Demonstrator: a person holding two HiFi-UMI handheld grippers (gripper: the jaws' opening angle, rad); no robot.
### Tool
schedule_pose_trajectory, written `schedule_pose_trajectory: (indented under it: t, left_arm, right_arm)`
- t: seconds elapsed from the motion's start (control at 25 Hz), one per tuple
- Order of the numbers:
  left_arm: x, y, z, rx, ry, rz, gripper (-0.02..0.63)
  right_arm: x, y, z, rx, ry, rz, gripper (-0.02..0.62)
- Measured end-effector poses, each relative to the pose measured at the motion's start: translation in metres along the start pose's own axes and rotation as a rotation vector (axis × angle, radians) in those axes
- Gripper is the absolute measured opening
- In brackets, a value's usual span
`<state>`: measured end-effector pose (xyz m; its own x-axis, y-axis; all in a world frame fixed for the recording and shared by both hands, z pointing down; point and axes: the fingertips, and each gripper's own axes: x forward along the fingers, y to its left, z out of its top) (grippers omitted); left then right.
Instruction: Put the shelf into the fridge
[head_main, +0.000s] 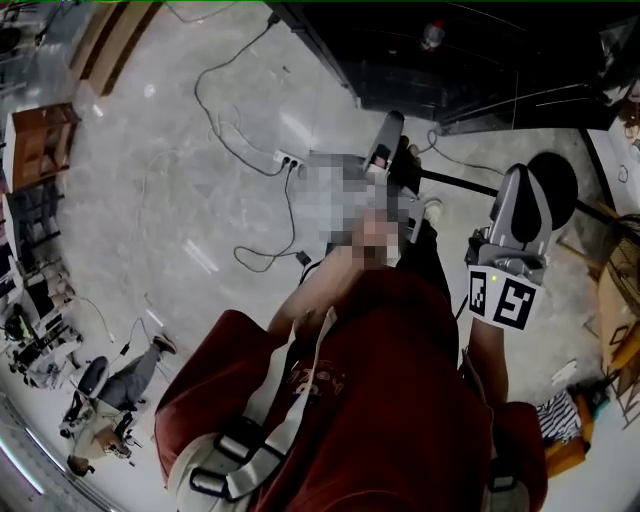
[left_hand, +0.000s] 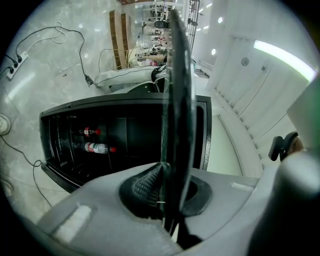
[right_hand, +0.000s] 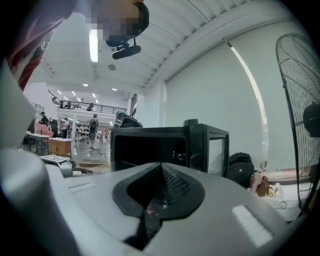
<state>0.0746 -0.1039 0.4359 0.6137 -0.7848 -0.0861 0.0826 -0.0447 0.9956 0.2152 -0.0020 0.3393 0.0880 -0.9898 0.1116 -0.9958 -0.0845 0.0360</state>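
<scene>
My left gripper (left_hand: 167, 172) is shut on the edge of the shelf (left_hand: 177, 100), a dark thin plate seen edge-on that runs away from the jaws towards the fridge. The black fridge (left_hand: 125, 107) stands open ahead, with two bottles (left_hand: 97, 148) inside. In the head view the left gripper (head_main: 388, 135) points at the fridge (head_main: 440, 70); I cannot make out the shelf there. My right gripper (head_main: 522, 185) is held up beside it. Its jaws (right_hand: 161, 172) are shut, with nothing clearly between them, and face the fridge (right_hand: 150, 145).
A cable (head_main: 240, 130) and a power strip (head_main: 290, 160) lie on the pale floor left of the fridge. A standing fan (right_hand: 300, 115) and a black bag (right_hand: 241, 167) are to the fridge's right. People and workbenches are far back.
</scene>
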Motion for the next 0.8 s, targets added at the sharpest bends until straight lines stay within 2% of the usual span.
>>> schedule_pose_trajectory:
  t: [0.24,0.64,0.8]
  left_arm:
    - [0.006,0.003,-0.002,0.0,-0.046,-0.007,0.014]
    - [0.037,0.006,0.007,0.015,-0.044,-0.037,0.014]
    - [0.056,0.017,0.014,0.016,-0.043,-0.026,0.014]
  right_arm:
    - [-0.003,-0.005,-0.002,0.009,-0.008,0.036,-0.002]
    - [0.009,-0.002,-0.008,0.014,0.001,0.046,-0.002]
    - [0.024,-0.001,-0.012,0.013,0.016,0.05,0.0]
